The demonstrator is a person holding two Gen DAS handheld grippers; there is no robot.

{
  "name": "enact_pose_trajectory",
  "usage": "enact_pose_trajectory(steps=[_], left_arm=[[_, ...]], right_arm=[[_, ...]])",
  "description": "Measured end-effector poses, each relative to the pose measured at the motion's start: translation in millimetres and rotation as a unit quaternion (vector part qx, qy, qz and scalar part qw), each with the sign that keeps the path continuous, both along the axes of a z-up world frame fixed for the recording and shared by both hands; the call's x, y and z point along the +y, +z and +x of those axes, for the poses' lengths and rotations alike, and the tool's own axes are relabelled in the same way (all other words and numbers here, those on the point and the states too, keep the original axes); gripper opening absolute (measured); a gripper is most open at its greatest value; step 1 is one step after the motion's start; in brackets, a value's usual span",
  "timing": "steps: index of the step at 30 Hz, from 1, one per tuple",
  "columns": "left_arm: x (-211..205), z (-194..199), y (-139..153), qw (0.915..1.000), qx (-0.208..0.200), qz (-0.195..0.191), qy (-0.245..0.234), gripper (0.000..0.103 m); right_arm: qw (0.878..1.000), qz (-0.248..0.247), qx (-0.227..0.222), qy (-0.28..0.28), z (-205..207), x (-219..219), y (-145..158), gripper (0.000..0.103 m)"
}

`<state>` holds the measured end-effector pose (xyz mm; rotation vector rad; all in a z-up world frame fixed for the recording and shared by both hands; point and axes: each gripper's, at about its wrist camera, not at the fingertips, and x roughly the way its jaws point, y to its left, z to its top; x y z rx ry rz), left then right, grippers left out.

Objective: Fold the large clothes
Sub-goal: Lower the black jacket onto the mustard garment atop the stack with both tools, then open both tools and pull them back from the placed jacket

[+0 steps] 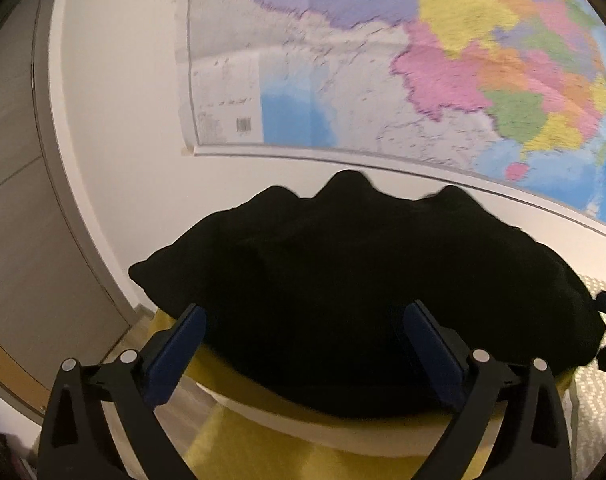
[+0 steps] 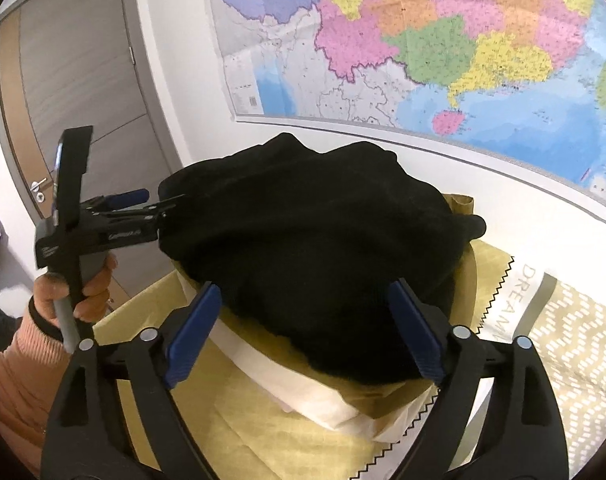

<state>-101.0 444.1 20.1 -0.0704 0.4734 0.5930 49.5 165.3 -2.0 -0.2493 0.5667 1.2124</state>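
A black garment (image 1: pixel 343 280) lies bundled in a rounded heap on a stack of yellow and white cloth. My left gripper (image 1: pixel 305 308) is open wide, its blue pads (image 1: pixel 183 344) on either side of the heap's near edge. In the right wrist view the same black garment (image 2: pixel 311 240) fills the middle. My right gripper (image 2: pixel 305 288) is open too, with the heap's near edge between its fingers. A hand in a peach sleeve (image 2: pixel 19 372) holds the left gripper (image 2: pixel 159 204) at the garment's left edge.
A yellow cloth (image 2: pixel 175 336) and folded white cloth (image 2: pixel 303 384) lie under the garment. Patterned bedding (image 2: pixel 575 340) is at the right. A large coloured map (image 2: pixel 423 40) hangs on the white wall behind. A grey door (image 2: pixel 63 80) stands at the left.
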Motion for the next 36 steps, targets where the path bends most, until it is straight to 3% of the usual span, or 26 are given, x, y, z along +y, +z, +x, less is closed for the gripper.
enact_pose_trajectory(steps=[11, 20, 27, 36], left_arm=[[-55, -24, -1, 0.9998, -0.018, -0.005, -0.006, 0.096], [-77, -45, -14, 0.9997, -0.017, -0.012, 0.013, 0.096], [-88, -61, -25, 0.9991, -0.026, -0.031, 0.016, 0.096], [-104, -63, -38, 0.9994, -0.019, -0.022, 0.021, 0.096]], right_arm=[[1.0, 0.014, -0.004, -0.014, -16, -19, 0, 0.09], [0.998, 0.025, -0.047, -0.026, -43, -33, 0, 0.097], [0.998, 0.028, -0.051, -0.028, -55, -38, -6, 0.097], [0.997, 0.03, -0.055, -0.034, -66, -44, -14, 0.097]])
